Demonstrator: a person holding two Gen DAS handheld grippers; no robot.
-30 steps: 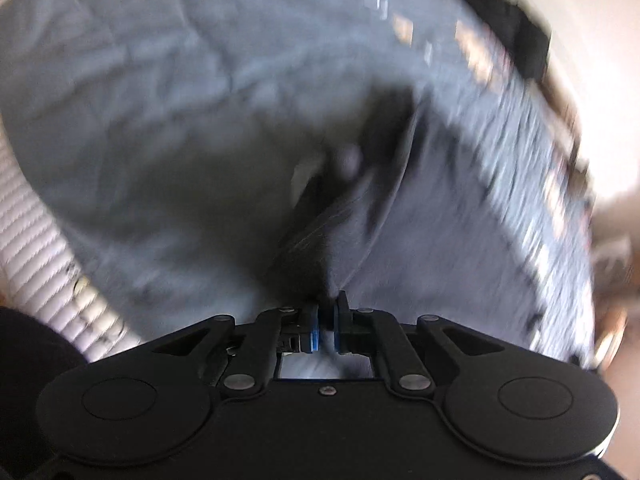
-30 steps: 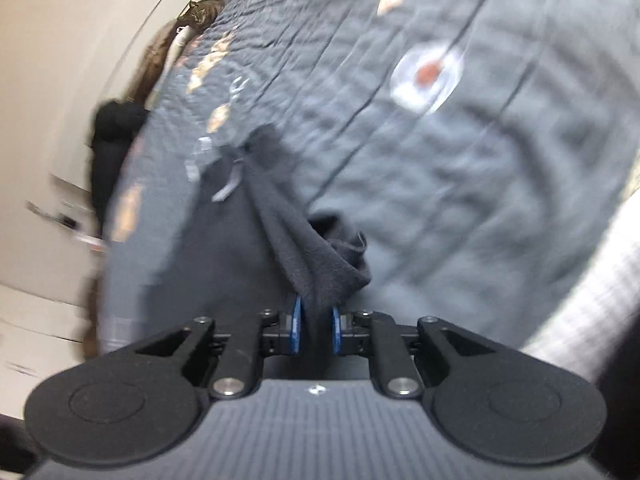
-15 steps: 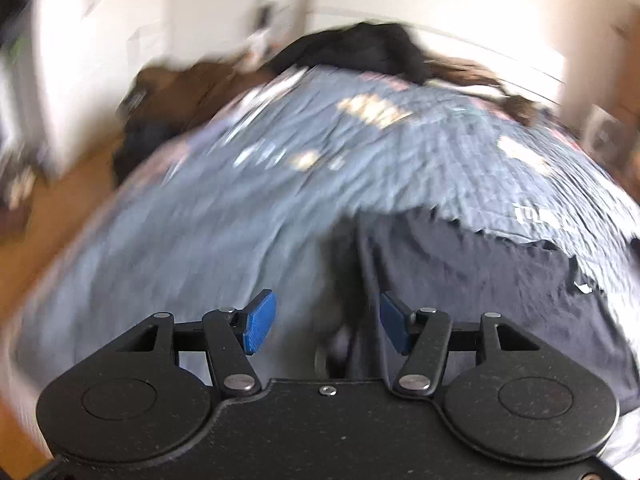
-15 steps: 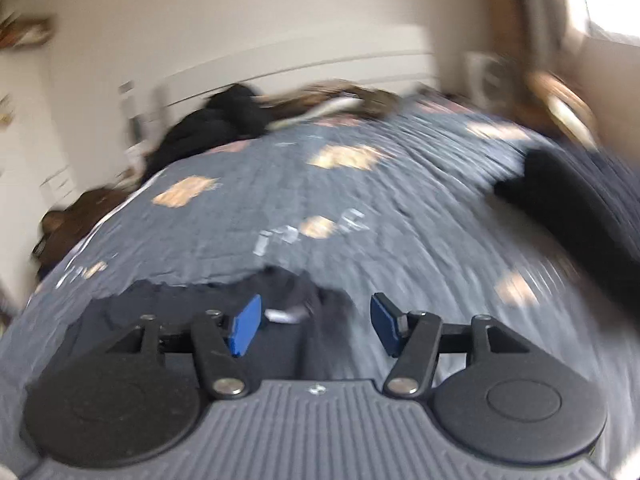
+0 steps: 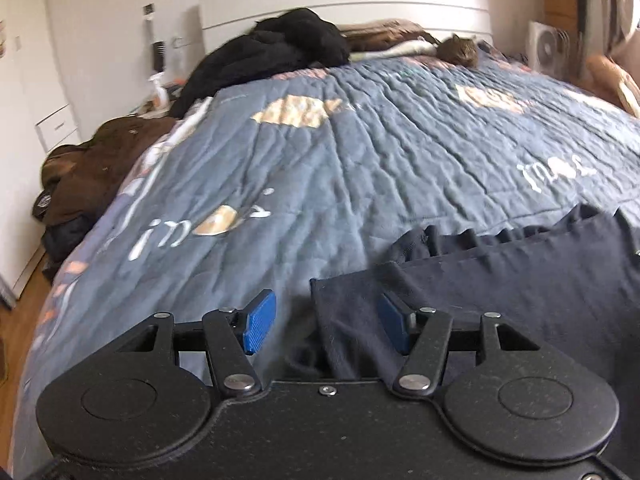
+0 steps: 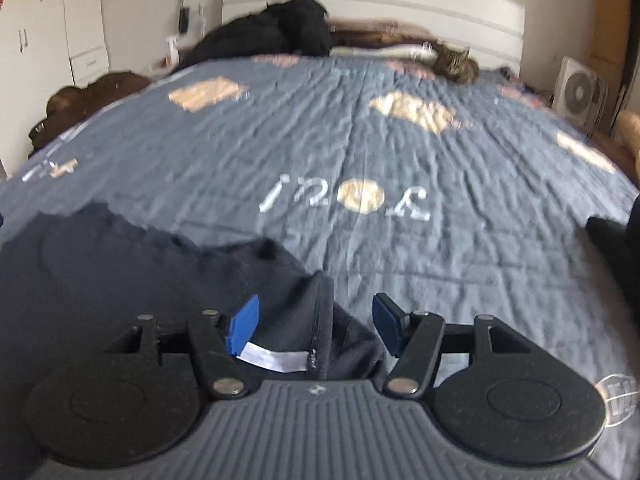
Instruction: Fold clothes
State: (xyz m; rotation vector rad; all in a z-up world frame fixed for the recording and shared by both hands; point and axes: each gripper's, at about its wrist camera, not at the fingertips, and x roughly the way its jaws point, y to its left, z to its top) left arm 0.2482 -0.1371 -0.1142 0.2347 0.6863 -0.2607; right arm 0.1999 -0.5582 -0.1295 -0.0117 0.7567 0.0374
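A dark navy garment (image 5: 520, 280) lies flat on the grey-blue quilted bedspread (image 5: 360, 152) near the bed's front edge. My left gripper (image 5: 328, 322) stands open just above the garment's left corner, with the cloth lying loose between the blue pads. In the right wrist view the same garment (image 6: 120, 264) spreads to the left, its folded right edge and a white label (image 6: 272, 360) under my open right gripper (image 6: 316, 324). Neither gripper holds the cloth.
A heap of black clothes (image 5: 280, 52) and a tabby cat (image 6: 456, 64) lie by the white headboard. Brown clothing (image 5: 88, 168) is piled off the bed's left side. A white fan (image 6: 576, 92) stands at the right. Another dark item (image 6: 616, 240) shows at the right edge.
Both grippers were shut on the dark garment one second ago. They have let go, opened and tilted up from looking down at the quilt to looking along the bed.
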